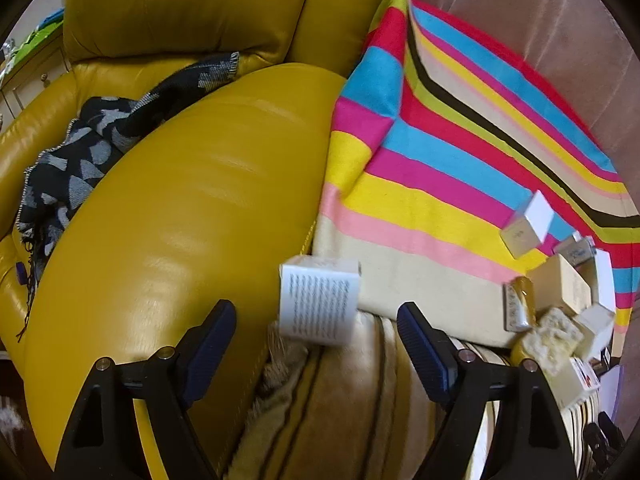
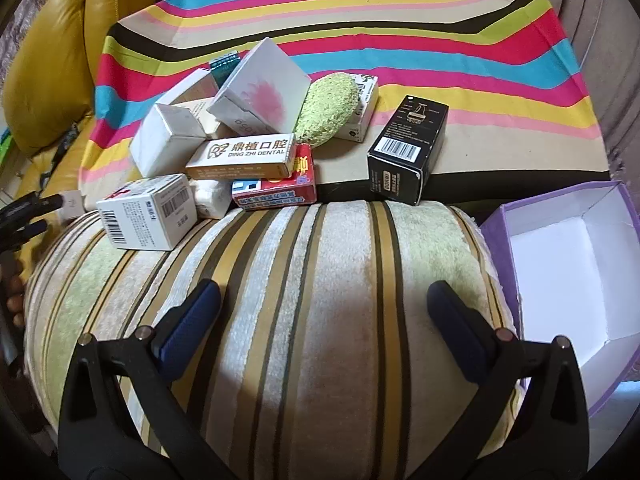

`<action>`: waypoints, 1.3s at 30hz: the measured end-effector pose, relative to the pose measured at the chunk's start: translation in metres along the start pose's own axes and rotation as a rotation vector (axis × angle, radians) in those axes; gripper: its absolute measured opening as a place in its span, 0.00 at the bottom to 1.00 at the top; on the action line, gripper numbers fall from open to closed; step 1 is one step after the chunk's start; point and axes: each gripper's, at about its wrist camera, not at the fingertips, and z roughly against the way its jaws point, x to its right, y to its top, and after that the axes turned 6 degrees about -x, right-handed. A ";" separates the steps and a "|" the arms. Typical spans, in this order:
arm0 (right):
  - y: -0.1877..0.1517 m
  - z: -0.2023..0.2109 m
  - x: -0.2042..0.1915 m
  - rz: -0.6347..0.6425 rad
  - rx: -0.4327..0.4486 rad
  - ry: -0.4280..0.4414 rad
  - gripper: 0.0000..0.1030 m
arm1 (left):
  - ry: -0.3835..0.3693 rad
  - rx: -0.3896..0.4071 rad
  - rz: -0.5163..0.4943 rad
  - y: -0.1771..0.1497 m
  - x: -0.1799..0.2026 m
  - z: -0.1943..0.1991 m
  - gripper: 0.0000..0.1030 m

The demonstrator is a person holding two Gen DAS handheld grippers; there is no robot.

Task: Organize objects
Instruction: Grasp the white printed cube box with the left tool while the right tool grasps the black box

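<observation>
A pile of small boxes lies on the striped blanket [image 2: 360, 20]: a white barcode box [image 2: 148, 210], a Ding Zhi Dental box [image 2: 244, 156], a red box [image 2: 276, 190], a white box with a pink print [image 2: 260, 92], a green sponge [image 2: 326, 110] and a black box [image 2: 408, 152]. My right gripper [image 2: 324, 304] is open above the striped cushion [image 2: 320, 280], short of the pile. My left gripper [image 1: 316, 320] is open; a blurred white box with printed text [image 1: 318, 304] sits between and just beyond its fingers, apart from both pads. The pile shows at the right in the left wrist view [image 1: 560, 304].
An open purple box with a white inside [image 2: 568, 272] stands to the right of the cushion. A yellow leather armchair [image 1: 180, 220] with a dark patterned scarf [image 1: 80, 152] is on the left. Pink sofa upholstery [image 1: 520, 8] rises behind the blanket.
</observation>
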 end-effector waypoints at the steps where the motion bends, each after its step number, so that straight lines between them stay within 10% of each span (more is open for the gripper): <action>1: 0.001 0.000 0.000 0.007 -0.005 0.006 1.00 | 0.000 0.001 -0.009 0.002 0.001 -0.001 0.81; 4: 0.002 0.001 0.001 0.027 -0.020 0.020 1.00 | -0.002 -0.010 -0.048 0.004 0.007 -0.007 0.78; 9: 0.001 0.007 0.017 -0.033 0.016 0.076 1.00 | -0.065 -0.083 -0.057 0.000 0.007 -0.025 0.43; 29: 0.063 -0.007 0.045 -0.106 0.088 -0.071 0.99 | -0.039 0.113 -0.206 -0.025 0.063 0.032 0.42; 39: 0.085 -0.036 0.039 -0.086 0.031 -0.199 0.80 | -0.094 0.135 -0.233 -0.049 0.102 0.041 0.42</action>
